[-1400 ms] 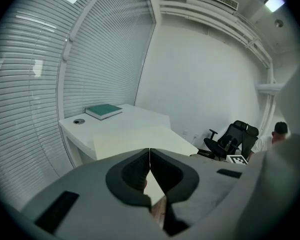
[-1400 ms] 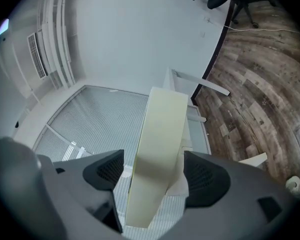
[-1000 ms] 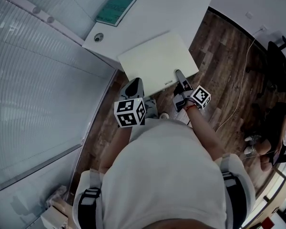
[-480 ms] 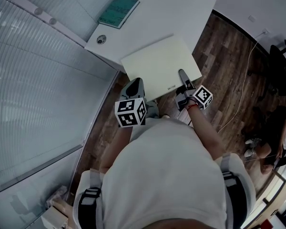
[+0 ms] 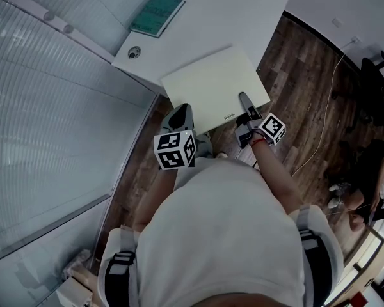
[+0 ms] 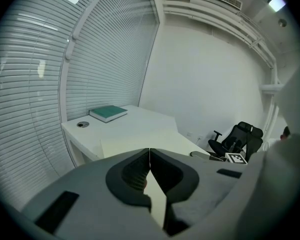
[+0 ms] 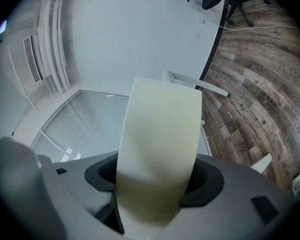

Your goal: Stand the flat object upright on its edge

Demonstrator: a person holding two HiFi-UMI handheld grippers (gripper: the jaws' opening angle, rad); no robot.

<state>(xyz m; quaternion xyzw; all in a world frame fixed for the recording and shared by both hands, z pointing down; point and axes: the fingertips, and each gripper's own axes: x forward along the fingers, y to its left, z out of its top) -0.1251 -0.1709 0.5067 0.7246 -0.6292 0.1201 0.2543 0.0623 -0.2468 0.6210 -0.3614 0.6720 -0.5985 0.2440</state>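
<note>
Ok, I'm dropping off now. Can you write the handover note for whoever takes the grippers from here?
Left gripper: shut on the near edge of the cream board.
Right gripper: jaws closing with the board between them, not clamped yet.
Board: broad face up, far part over the white desk; green book at the desk's far end.
Done: both grippers at the near edge.
Left: finish the right grip, then stand the board on its edge.
</note>
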